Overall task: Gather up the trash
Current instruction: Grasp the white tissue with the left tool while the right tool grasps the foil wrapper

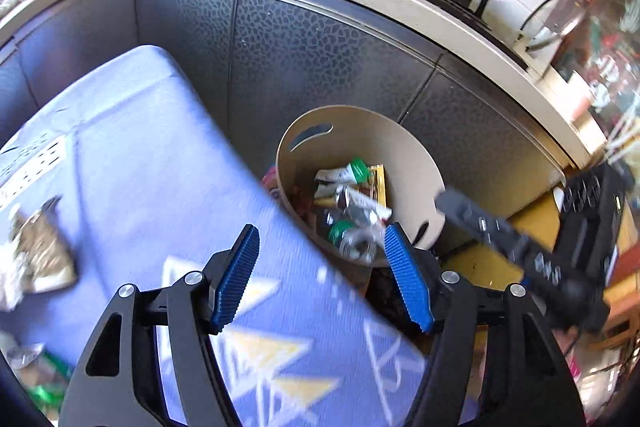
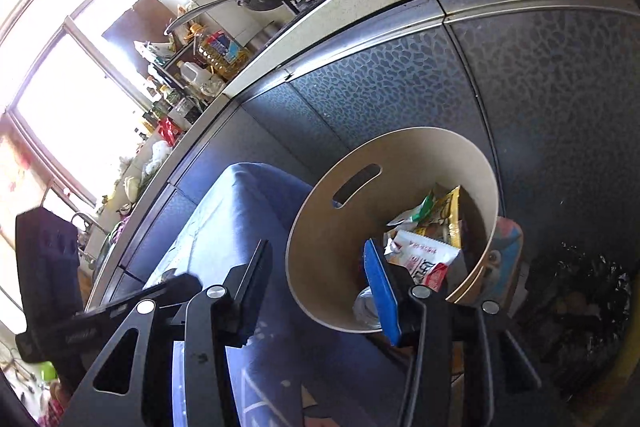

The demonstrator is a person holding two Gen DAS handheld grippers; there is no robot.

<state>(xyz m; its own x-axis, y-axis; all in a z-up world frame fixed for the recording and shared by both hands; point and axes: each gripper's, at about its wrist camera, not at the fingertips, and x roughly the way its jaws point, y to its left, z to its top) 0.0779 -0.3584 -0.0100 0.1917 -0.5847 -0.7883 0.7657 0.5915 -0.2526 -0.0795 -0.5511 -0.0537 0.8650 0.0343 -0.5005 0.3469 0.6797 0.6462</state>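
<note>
At centre frame, the bin (image 1: 360, 163) holds wrappers (image 1: 352, 195); left tool (image 1: 322, 275) and right tool (image 2: 316, 291) released, empty. Next: fetch the crumpled wrapper (image 1: 36, 259) at left of the bench (image 1: 160, 167), gripping its bulk.

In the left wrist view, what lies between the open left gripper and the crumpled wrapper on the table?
Only bare blue tablecloth. In the left wrist view, nothing sits between the left gripper and the crumpled wrapper.
</note>
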